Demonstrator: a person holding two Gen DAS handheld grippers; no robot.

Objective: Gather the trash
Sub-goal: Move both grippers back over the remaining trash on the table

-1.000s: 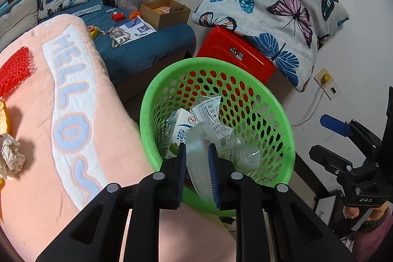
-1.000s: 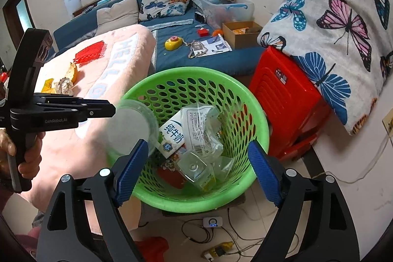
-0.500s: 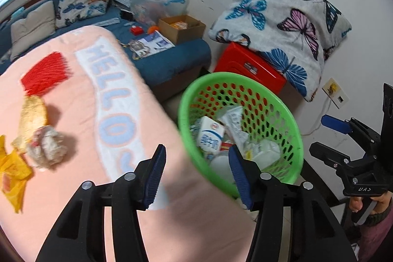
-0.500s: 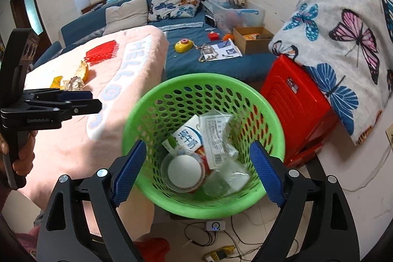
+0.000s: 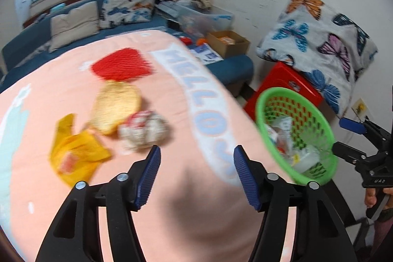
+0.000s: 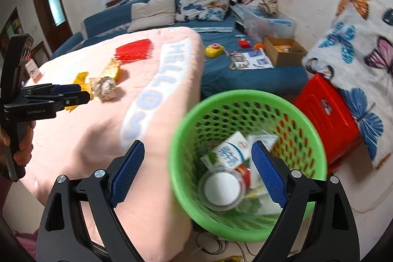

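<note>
A green perforated basket (image 6: 248, 100) (image 5: 316, 114) stands beside the pink blanket (image 5: 172, 213) and holds a milk carton (image 6: 232, 151), a clear cup (image 6: 222, 188) and wrappers. On the blanket lie a crumpled paper ball (image 5: 145, 130) (image 6: 104, 87), a yellow wrapper (image 5: 76, 154), a tan bread-like piece (image 5: 115, 107) and a red mesh (image 5: 122, 64). My left gripper (image 5: 196, 176) is open and empty, just short of the paper ball. My right gripper (image 6: 196, 173) is open and empty above the basket's left rim.
A red plastic stool (image 6: 329, 112) and a butterfly pillow (image 6: 356, 48) stand right of the basket. A blue sofa (image 6: 245, 75) behind holds a cardboard box (image 6: 282, 50), papers and a yellow toy (image 6: 213, 50). Cables lie on the floor under the basket.
My left gripper opened, dropped the clear cup into the basket, and swung left over the blanket toward the trash. My right gripper drifted left, staying open.
</note>
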